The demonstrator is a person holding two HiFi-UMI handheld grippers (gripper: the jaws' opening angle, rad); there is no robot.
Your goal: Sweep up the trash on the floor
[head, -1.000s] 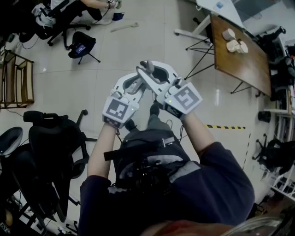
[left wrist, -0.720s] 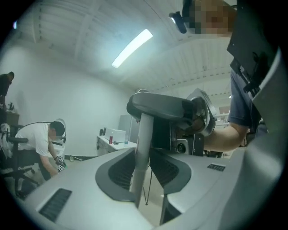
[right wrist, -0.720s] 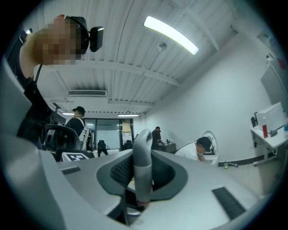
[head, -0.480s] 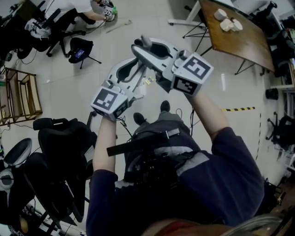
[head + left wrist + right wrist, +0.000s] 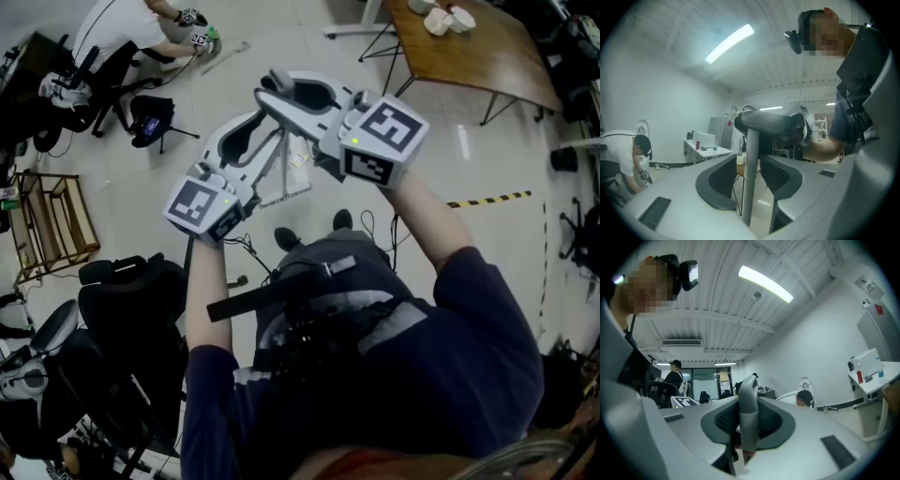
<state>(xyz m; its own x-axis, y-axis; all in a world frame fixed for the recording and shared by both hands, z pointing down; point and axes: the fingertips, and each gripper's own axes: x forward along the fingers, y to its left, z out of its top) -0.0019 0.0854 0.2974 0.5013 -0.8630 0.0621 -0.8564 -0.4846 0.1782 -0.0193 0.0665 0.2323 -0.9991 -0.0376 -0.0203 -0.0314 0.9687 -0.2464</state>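
Observation:
Both grippers are held up level in front of me and cross each other. My right gripper (image 5: 278,86) (image 5: 748,420) is shut on the grey grip (image 5: 749,397) of a long-handled sweeping tool. Its thin pole (image 5: 750,187) runs down between the jaws of my left gripper (image 5: 261,131) (image 5: 751,165). Those jaws have just been opening and stand slightly off the pole. A pale flat piece (image 5: 284,193) hangs at the pole's lower end. Small scraps of trash (image 5: 301,159) lie on the tiled floor beyond my feet.
A person in white (image 5: 131,23) crouches on the floor at the far left. Black office chairs (image 5: 122,309) crowd the left side, with a wooden rack (image 5: 52,225) beyond them. A wooden table (image 5: 487,52) stands at the upper right. Yellow-black tape (image 5: 487,200) marks the floor.
Both grippers have risen with the tool. The left gripper's jaws have opened around the pole. The crouching person has come further into view.

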